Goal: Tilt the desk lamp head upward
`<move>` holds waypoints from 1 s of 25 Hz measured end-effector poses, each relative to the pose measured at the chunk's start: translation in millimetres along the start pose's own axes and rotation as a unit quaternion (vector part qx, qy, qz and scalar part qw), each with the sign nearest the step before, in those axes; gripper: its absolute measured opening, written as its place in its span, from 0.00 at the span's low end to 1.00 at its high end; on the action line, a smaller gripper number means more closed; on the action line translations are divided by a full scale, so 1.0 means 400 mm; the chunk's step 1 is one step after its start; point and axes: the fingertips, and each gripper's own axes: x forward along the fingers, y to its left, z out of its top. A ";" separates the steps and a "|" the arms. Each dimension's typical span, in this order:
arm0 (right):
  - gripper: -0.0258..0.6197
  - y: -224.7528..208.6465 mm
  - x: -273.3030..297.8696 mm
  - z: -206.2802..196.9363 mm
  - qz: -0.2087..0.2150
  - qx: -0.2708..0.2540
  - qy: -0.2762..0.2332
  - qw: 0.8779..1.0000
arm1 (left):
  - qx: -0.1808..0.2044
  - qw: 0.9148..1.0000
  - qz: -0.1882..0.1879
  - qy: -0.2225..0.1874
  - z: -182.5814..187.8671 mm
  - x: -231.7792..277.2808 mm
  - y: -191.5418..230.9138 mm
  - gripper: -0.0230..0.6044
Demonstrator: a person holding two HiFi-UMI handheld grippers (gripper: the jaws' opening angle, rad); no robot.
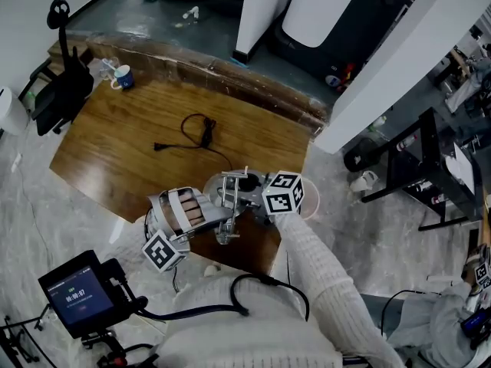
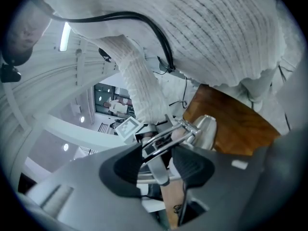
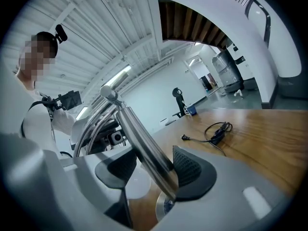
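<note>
Starting with the head view: one desk lamp [image 1: 232, 182] is seen at the near edge of a wooden table [image 1: 115, 152], with two claws brought in on it, the left gripper [image 1: 219, 219] from the near side and the right gripper [image 1: 253, 198] from the right. One black cable [image 1: 201, 133] is coiled mid-table, one mug [image 1: 123, 77] is parked at the far left corner, and one lit screen [image 1: 75, 296] is mounted off the table at lower left. How the jaws sit on the lamp can't be read from up here.

Left gripper view: the jaws are spread wide and a thin bar [image 2: 156, 170] of the lamp runs between them, close to one pad, with a clear gap left at the other, so nothing is actually clamped. Only here is the silver lamp head [image 2: 206, 131] shown, just past the jaws and above the table, along with the right claw's marker cube [image 2: 127, 127] and a knitted white sleeve [image 2: 139, 85].

Right gripper view: the jaws are held wide too, but the gap is filled by the lamp's thick steel post [image 3: 139, 134]. It's pressed against one pad and seems to be touched by the other, though that contact is hard to make out. The round base [image 3: 162, 207] is caught below the jaws, and the cable's plug and the person [image 3: 38, 119] are shown only here.
</note>
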 end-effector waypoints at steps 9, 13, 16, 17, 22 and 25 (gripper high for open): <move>0.40 -0.017 0.004 0.001 -0.009 0.007 -0.010 1.000 | -0.125 0.991 -0.015 -0.043 0.018 -0.014 0.066 0.35; 0.40 -0.027 0.009 0.003 -0.014 0.006 -0.014 1.000 | -0.175 0.983 -0.016 -0.054 0.015 -0.024 0.093 0.34; 0.40 -0.032 0.011 0.002 -0.016 0.007 -0.014 1.000 | -0.209 0.976 -0.017 -0.061 0.011 -0.028 0.107 0.34; 0.40 -0.034 0.012 0.002 -0.017 0.007 -0.015 1.000 | -0.220 0.973 -0.018 -0.064 0.010 -0.030 0.111 0.34; 0.40 -0.040 0.016 0.000 -0.020 0.007 -0.020 1.000 | -0.293 0.952 -0.036 -0.085 0.004 -0.040 0.143 0.34; 0.40 -0.042 0.017 -0.001 -0.022 0.007 -0.021 0.999 | -0.367 0.922 -0.048 -0.112 -0.005 -0.049 0.186 0.34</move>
